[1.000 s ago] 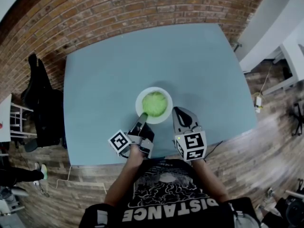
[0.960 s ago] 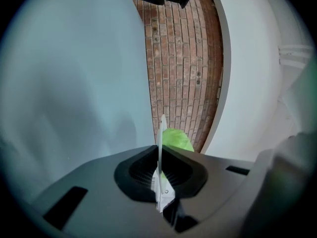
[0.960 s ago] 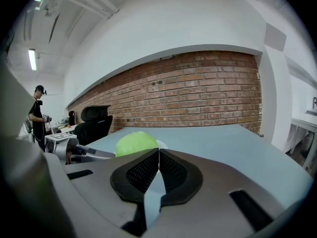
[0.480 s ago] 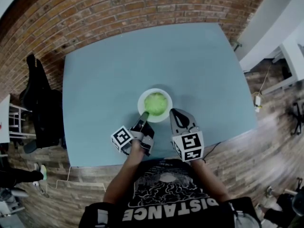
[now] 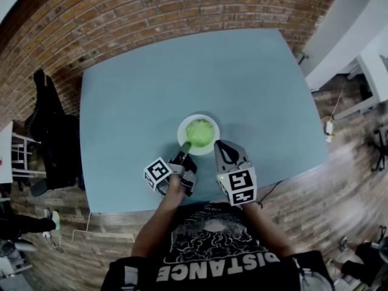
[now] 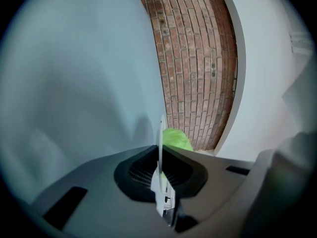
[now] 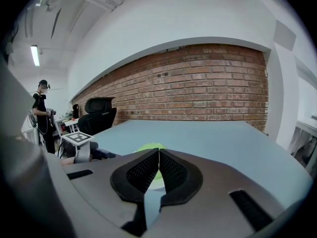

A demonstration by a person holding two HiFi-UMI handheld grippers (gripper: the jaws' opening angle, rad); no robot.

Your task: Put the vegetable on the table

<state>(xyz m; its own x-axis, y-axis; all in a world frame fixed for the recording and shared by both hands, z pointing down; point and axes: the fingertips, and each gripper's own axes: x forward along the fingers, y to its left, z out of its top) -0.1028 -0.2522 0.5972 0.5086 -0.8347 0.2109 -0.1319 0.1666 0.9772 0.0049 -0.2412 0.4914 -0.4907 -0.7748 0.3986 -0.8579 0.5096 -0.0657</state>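
A white plate (image 5: 209, 147) carries a light green leafy vegetable (image 5: 200, 132) near the front of the blue-grey table (image 5: 151, 83). My left gripper (image 5: 183, 151) is shut on the plate's near-left rim. In the left gripper view the thin white plate rim (image 6: 161, 138) stands edge-on between the pads of that gripper (image 6: 161, 155), with the vegetable (image 6: 176, 139) just behind. My right gripper (image 5: 225, 152) is shut with nothing in it, just right of the plate. In the right gripper view its jaws (image 7: 158, 153) meet in front of the vegetable (image 7: 147, 147).
A brick wall (image 5: 182, 8) runs behind the table. A black office chair (image 5: 51, 132) stands off the table's left side, and white furniture (image 5: 370, 59) is at the right. A person (image 7: 42, 110) stands far left in the right gripper view. The table's front edge (image 5: 121, 208) lies close behind both grippers.
The left gripper and the plate with the vegetable have sunk toward the table, so the plate looks smaller. The right gripper has barely shifted.
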